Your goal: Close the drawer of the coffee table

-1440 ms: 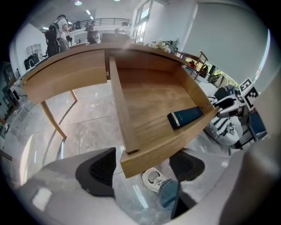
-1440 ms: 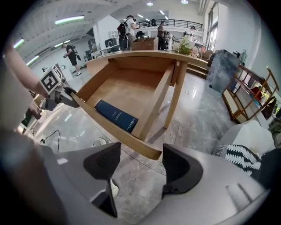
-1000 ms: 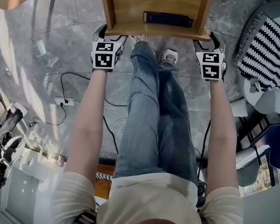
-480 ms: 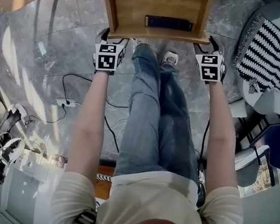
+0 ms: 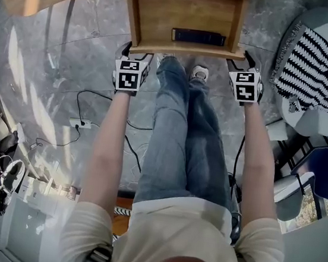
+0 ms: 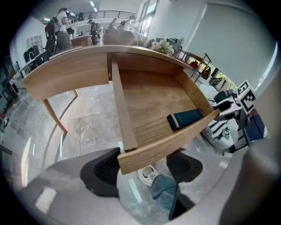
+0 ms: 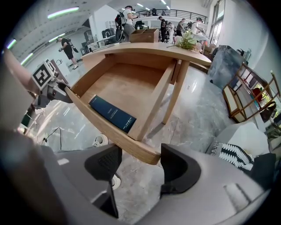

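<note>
Head view — drawer (image 5: 187, 48) (open) between tongs (image 5: 129, 51) (image 5: 246, 59)

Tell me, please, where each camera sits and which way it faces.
Head view: on the person's head, looking steeply down at the open drawer; arms, legs, left tool and right tool show.
Left gripper view: on the left tool, looking along open jaws at one drawer front corner; a shoe shows.
Right gripper view: on the right tool, looking along open jaws at the other corner; shoe too.
Shared: both gripper views show the drawer's dark blue box.
</note>
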`<state>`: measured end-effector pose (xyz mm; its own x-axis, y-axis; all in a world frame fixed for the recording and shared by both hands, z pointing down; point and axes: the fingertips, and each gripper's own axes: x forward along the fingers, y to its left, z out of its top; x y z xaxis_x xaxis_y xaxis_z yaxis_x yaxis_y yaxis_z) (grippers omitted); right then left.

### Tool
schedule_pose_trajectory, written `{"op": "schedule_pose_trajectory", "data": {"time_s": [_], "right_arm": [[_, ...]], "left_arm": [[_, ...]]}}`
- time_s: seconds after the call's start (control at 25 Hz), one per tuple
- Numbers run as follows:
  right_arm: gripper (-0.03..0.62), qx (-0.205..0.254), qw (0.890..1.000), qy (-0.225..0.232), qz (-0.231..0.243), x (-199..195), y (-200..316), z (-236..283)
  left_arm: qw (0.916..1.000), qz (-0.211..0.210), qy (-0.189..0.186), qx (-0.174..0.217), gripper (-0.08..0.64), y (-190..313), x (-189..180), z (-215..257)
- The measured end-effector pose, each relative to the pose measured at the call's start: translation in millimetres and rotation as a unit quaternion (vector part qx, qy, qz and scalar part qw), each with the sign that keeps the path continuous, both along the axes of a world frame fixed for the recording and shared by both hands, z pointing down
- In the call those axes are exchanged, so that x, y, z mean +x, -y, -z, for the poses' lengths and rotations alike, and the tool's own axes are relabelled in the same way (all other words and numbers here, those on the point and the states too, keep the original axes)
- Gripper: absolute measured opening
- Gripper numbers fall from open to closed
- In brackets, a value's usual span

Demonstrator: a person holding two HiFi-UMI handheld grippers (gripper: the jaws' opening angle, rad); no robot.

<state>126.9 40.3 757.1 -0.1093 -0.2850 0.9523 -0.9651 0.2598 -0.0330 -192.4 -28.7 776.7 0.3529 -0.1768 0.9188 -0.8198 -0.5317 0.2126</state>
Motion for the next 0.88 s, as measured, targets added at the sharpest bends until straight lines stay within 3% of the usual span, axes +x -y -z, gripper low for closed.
{"op": "schedule_pose_trajectory", "data": {"time_s": [0.88], "right_arm": [[0.272, -0.008, 1.000, 0.014, -0.012, -5.1, 8.4, 21.2]], "left_arm": [[0.9998, -0.014, 0.013, -0.012, 0.333, 18.2, -3.7, 22.4]]}}
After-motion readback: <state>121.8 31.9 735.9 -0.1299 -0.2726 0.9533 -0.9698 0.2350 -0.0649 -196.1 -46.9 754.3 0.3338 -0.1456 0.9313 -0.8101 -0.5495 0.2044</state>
